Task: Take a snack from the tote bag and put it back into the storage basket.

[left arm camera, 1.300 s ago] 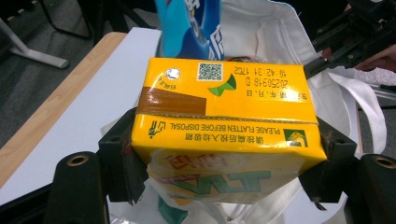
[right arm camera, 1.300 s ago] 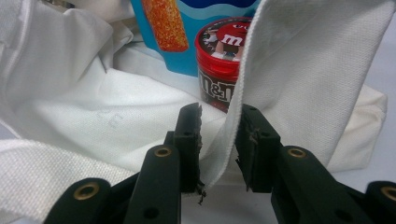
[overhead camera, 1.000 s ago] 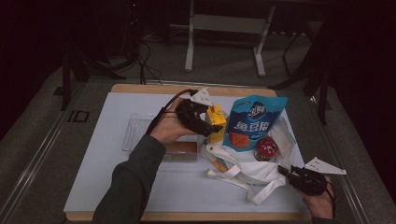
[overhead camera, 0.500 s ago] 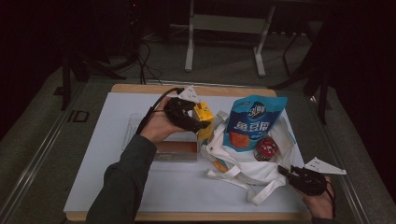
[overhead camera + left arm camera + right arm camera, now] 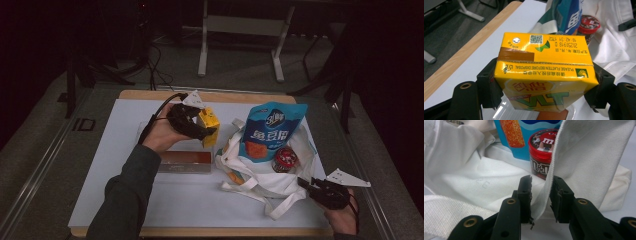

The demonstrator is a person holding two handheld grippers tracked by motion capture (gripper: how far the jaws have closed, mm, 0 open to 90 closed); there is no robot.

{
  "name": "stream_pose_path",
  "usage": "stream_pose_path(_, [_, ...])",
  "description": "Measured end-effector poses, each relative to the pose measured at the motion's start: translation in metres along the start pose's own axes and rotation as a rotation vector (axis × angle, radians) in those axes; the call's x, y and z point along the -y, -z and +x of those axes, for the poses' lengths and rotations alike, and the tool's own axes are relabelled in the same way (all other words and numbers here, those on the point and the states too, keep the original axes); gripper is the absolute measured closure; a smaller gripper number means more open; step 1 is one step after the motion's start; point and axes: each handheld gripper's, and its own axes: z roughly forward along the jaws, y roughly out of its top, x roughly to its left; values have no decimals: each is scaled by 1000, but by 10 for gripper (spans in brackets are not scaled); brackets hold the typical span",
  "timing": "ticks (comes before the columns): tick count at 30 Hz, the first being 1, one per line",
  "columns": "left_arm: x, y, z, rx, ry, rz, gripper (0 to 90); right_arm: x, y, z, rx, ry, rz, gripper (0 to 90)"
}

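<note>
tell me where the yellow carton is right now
In the high view the carton sits clamped in the left tool, raised over the table's far middle, just left of the white bag and behind the clear tray.

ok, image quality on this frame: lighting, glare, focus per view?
High view: dim, surroundings nearly black, white mat brightest, soft detail. Left gripper view: well lit, yellow carton sharp enough to read its print, no glare; background softer. Right gripper view: bright, canvas bag weave crisp near the right gripper, red candy tub slightly soft.

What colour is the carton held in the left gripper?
Yellow, with green lettering; the carton shows best in the left gripper view.
</note>
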Motion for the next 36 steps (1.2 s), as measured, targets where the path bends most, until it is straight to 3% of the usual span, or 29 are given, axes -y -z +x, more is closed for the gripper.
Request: stream_pose_path(36, [40, 30, 35, -147, 134, 22, 285, 0, 1, 0, 0, -5, -3, 709])
